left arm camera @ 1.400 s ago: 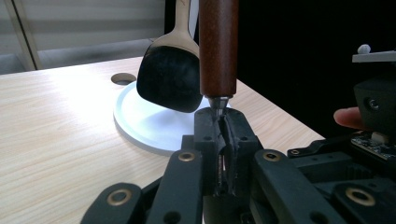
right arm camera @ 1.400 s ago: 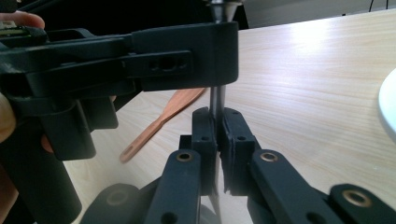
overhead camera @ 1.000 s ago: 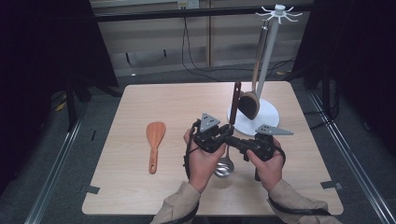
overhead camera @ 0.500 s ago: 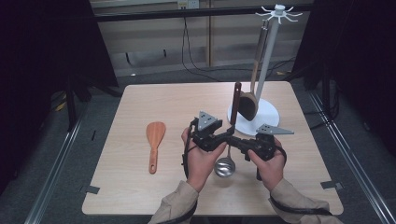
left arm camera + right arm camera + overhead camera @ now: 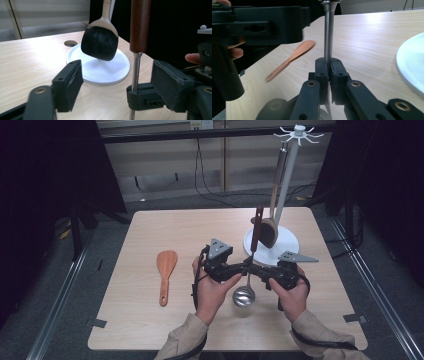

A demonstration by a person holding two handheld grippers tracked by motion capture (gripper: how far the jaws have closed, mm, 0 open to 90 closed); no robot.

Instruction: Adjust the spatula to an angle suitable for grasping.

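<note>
Ladle [image 5: 248, 270] upright above the desk [image 5: 150, 330], steel shaft pinched in right tool [image 5: 328, 67]; left tool [image 5: 115, 87] spread beside it, not gripping. One spoon [image 5: 268, 231] hangs on rack [image 5: 290, 180]. Ladle not hung yet; wooden spatula [image 5: 165, 272] untouched.

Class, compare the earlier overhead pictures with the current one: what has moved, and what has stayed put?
Little moved: both hands and the ladle shifted slightly toward the person. The right gripper stays shut on its metal shaft; the left gripper stays open around it. The wooden spatula and the rack have not moved.
</note>
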